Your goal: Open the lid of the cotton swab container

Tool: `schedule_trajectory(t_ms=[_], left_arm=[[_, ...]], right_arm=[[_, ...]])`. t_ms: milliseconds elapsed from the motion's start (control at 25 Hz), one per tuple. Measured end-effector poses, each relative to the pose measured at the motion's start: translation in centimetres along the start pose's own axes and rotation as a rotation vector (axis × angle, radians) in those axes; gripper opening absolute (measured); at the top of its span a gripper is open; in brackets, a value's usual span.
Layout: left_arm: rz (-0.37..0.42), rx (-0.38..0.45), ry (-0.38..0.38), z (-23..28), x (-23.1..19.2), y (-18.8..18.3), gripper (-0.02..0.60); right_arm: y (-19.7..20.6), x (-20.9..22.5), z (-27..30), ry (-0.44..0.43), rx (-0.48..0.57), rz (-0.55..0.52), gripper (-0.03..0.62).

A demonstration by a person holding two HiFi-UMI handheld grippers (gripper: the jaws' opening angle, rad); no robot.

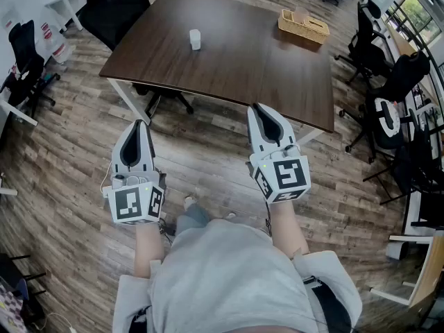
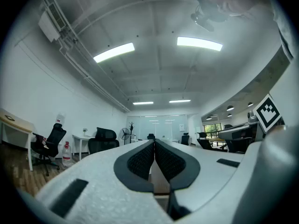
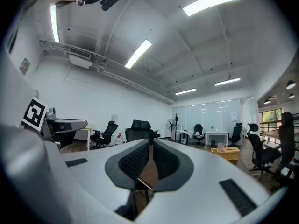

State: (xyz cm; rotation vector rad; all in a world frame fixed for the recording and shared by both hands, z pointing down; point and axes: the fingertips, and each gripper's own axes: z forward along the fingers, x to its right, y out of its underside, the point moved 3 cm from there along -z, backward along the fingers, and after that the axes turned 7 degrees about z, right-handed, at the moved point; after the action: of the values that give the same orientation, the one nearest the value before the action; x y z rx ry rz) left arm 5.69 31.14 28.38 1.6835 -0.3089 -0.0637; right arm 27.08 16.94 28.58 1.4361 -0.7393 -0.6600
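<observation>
Both grippers are sitting closed and empty. Left gripper [image 1: 141, 123] is showing its ribbed pads [image 2: 140, 160] pressed together with nothing between them; right gripper [image 1: 257, 107] is showing the same.

You're holding both low over the wood floor [image 1: 208, 161], tips pointing toward the dark table [image 1: 243, 61]. From the head view, the right fingertips are lining up with its near edge and the left fingertips are stopping short of it.

Cotton swab container [image 1: 195, 39] is standing upright on the table, well ahead of both sets of fingertips, sitting between their two lines. It's too small to tell how the lid is sitting.

Wicker basket [image 1: 303, 25] is resting at the far corner, ahead and right of the right fingers. Black office chair [image 1: 114, 5] is sitting beyond the table, ahead and left of the left fingers.
</observation>
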Motion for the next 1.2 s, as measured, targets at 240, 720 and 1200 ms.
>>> schedule_trajectory(t_ms=[240, 720, 1200], left_arm=[[-0.003, -0.001, 0.000, 0.1, -1.0, 0.4, 0.011], [0.004, 0.004, 0.039, 2.7, -4.4, 1.5, 0.011], [0.005, 0.015, 0.122, 6.9, -8.4, 3.0, 0.011]], right_arm=[[0.4, -0.9, 0.6, 0.004, -0.004, 0.004, 0.029], [0.6, -2.1, 4.3, 0.044, 0.014, 0.015, 0.031], [1.3, -4.4, 9.2, 0.067, 0.021, 0.030, 0.030]])
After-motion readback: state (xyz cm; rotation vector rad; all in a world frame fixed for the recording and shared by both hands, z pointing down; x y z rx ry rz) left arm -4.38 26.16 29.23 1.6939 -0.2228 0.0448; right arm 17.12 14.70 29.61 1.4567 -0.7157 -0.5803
